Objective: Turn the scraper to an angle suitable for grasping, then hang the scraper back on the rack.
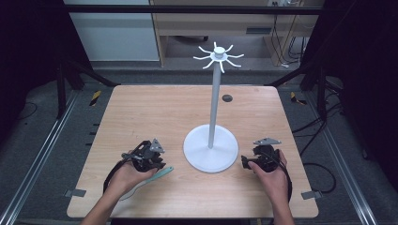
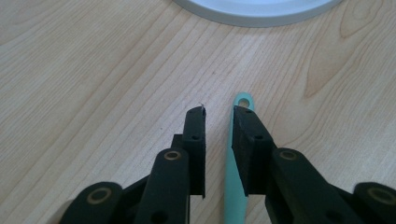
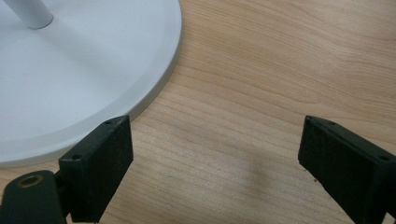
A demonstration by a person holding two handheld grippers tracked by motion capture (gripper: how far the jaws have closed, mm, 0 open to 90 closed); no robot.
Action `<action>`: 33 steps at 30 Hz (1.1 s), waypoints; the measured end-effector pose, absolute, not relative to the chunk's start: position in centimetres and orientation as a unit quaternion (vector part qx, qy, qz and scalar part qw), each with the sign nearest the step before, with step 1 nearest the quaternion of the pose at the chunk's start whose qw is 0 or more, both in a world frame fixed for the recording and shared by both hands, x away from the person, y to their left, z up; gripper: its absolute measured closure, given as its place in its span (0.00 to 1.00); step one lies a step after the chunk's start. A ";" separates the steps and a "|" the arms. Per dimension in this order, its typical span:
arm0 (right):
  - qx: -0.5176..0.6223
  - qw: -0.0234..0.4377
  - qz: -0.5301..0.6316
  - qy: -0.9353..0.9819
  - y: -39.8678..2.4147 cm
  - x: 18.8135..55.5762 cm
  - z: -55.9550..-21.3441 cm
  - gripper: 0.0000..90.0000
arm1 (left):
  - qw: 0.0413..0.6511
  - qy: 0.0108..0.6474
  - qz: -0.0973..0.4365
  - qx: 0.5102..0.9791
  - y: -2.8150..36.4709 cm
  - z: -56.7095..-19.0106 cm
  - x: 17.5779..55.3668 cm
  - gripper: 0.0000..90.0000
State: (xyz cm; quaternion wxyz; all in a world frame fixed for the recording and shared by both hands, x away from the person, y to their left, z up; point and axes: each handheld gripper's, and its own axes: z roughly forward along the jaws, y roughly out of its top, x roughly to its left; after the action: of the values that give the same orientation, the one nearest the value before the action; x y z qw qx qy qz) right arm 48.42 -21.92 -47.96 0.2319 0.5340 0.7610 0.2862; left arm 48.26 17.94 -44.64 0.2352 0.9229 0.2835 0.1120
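A white stand (image 1: pixel 214 103) rises from a round base (image 1: pixel 197 161) at the table's middle, with several curved hooks (image 1: pixel 218 56) at its top. Left of the base lies a teal utensil handle (image 1: pixel 163 173) with a hole at its tip. My left gripper (image 1: pixel 161 165) hovers over it, jaws a little apart. In the left gripper view the handle (image 2: pixel 231 186) runs along the inner face of one pad, with a gap to the other pad (image 2: pixel 195 135), so the left gripper (image 2: pixel 219 112) is open. My right gripper (image 1: pixel 244 162) rests right of the base (image 3: pixel 70 84); the right gripper (image 3: pixel 215 140) is wide open with bare wood between its jaws.
The wooden table (image 1: pixel 155 112) has a small dark round plug (image 1: pixel 227 98) behind the stand. The utensil's pale end (image 1: pixel 133 190) pokes out beneath the left hand near the front edge. Metal rails and cables run along the floor on both sides.
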 end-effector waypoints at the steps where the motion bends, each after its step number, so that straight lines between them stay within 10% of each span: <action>1: 0.534 0.232 0.286 0.761 -21.9 48.4 -48.0 0.12 | 0.234 0.283 0.111 0.924 17.9 -44.7 48.3 0.80; 33: 0.535 0.230 0.286 0.761 -21.9 48.5 -48.0 0.12 | 0.169 0.253 0.088 0.948 16.0 -45.5 48.4 0.66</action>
State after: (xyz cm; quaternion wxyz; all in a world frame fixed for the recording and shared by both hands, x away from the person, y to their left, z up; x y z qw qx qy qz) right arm 48.49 -21.85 -48.00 0.2304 0.5351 0.7609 0.2857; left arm 48.40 16.01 -45.48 0.1689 0.9484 0.2534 0.0882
